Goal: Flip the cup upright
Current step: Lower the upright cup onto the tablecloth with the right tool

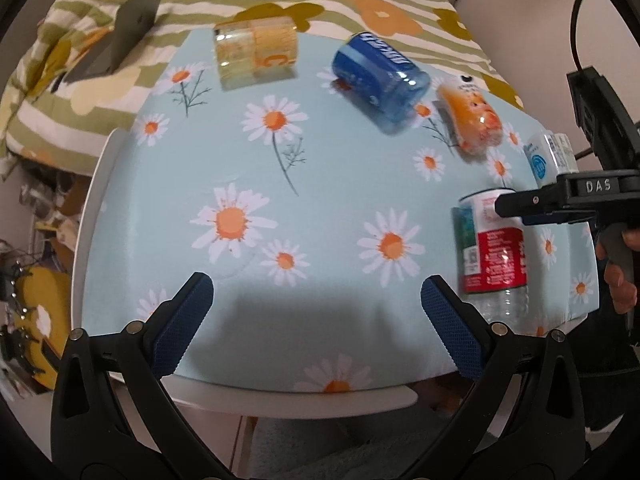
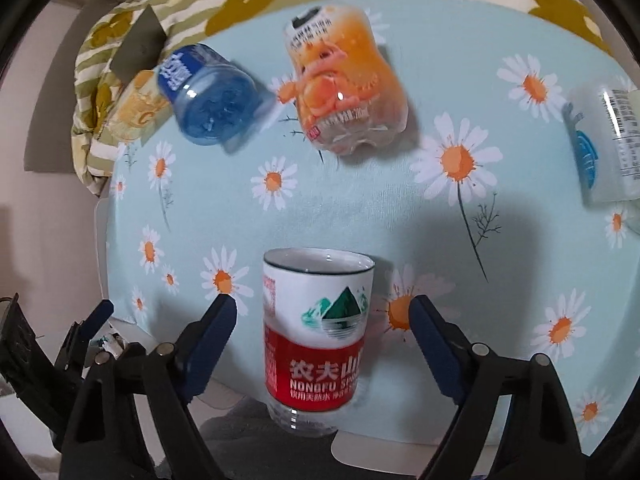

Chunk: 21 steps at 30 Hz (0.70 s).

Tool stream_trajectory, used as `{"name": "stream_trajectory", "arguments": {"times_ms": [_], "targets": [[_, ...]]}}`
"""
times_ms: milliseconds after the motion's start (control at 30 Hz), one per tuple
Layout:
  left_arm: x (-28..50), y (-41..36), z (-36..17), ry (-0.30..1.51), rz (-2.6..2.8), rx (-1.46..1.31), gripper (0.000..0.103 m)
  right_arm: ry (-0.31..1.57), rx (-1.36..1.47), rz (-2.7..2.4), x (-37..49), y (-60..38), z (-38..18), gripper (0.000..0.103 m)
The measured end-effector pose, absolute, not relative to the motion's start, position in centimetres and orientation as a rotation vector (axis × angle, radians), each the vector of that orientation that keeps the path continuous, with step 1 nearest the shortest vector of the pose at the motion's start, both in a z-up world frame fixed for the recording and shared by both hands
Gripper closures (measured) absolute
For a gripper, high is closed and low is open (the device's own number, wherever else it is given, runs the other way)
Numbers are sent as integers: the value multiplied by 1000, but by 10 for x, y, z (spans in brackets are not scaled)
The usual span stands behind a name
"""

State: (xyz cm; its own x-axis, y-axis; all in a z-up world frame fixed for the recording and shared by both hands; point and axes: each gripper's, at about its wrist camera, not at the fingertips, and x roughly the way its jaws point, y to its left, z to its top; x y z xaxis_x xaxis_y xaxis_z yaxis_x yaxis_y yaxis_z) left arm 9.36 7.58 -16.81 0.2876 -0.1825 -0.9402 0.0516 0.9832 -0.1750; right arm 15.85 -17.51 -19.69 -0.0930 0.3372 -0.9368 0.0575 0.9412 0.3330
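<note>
Daisy tablecloth [image 2: 360, 216] | cup [image 2: 318, 332] upright | right tool [image 2: 322, 344] open, astride

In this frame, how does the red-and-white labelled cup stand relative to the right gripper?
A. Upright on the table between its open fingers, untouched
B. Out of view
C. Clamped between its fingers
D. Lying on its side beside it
A: the red-and-white cup stands upright, mouth up, with gaps to both fingers of the open right gripper.
</note>
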Motion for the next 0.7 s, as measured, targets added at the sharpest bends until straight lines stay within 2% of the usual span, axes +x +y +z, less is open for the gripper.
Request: {"name": "stream_trajectory", "arguments": {"times_ms": [167, 333, 700], "targets": [[99, 81, -175, 1285, -163, -133, 0, 1701, 321, 228, 165, -169, -209, 29], [102, 80, -178, 1294, -173, -128, 0, 1728, 339, 216, 166, -167, -220, 45], [103, 80, -169, 1278, -174, -106, 0, 1671, 377, 229, 162, -169, -208, 48]]}}
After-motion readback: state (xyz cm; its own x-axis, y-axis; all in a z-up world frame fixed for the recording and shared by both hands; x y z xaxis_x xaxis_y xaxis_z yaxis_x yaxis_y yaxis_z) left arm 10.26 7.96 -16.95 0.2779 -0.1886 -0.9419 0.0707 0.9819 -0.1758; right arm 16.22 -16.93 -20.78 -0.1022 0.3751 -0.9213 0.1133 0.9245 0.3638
